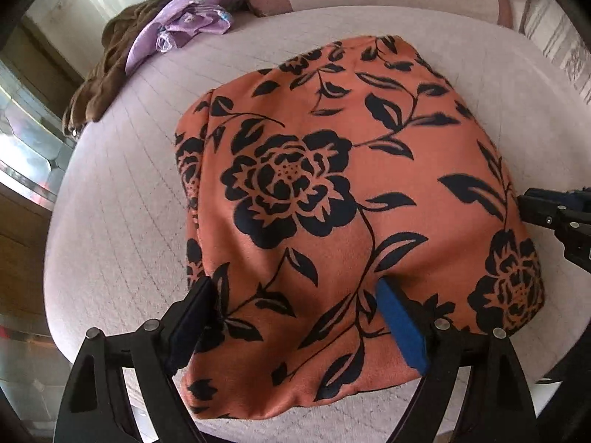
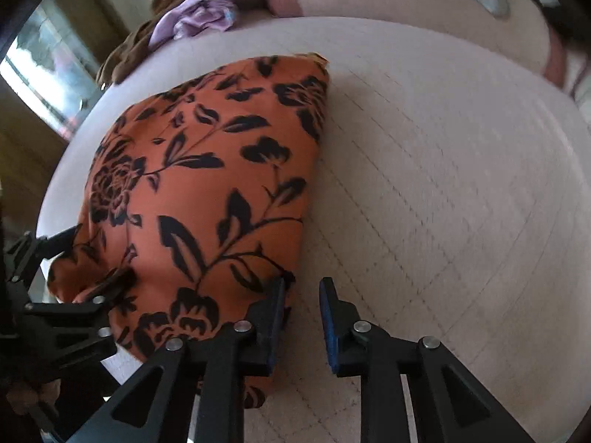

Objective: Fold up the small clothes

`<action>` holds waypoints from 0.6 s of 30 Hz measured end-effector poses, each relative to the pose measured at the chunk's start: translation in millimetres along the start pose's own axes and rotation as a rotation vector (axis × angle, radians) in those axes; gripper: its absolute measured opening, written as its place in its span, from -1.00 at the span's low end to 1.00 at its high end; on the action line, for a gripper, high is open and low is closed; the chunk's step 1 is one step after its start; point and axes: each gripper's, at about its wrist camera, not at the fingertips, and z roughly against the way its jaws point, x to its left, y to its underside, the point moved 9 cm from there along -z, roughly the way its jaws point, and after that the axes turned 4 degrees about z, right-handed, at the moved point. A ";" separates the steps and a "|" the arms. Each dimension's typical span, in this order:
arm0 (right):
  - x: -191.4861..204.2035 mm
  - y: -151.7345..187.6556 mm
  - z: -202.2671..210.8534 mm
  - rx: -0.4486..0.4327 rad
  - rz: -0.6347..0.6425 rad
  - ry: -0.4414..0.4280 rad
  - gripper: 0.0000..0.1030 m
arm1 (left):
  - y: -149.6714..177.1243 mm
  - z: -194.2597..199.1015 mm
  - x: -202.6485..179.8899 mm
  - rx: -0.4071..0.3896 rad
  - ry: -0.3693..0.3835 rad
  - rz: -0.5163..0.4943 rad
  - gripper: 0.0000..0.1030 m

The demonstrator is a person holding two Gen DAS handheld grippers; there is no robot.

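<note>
Left wrist view: left gripper [image 1: 295, 317] spread wide over the near edge of the folded orange floral garment [image 1: 332, 184] on the pale quilted bed [image 1: 122, 203]; right gripper [image 2: 303, 317] narrowly parted at its right edge; beyond, a lilac garment [image 1: 184, 22].

Right hand-held gripper [image 2: 302, 297] gapes beside orange garment [image 2: 207, 184].

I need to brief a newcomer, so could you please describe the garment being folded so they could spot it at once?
Look at the pale quilted bed; the cloth lies flat in its middle. Unlike the purple and brown clothes heaped at the far edge, it is orange with large black flowers and leaves.
</note>
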 end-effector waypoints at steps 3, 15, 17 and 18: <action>-5.3 -16.6 12.8 -0.031 -0.017 -0.012 -0.56 | -15.1 11.1 16.1 -0.051 0.002 0.032 0.71; 39.2 -99.7 -29.6 -0.033 0.012 -0.002 -0.56 | -21.5 -17.0 18.0 0.012 -0.043 0.021 0.72; 40.9 -103.0 -39.9 -0.037 0.021 0.025 -0.56 | -19.4 -13.5 16.9 0.028 -0.020 0.015 0.72; 41.9 -105.5 -38.3 -0.041 0.027 0.032 -0.55 | -18.8 -10.4 18.0 0.025 -0.015 0.014 0.72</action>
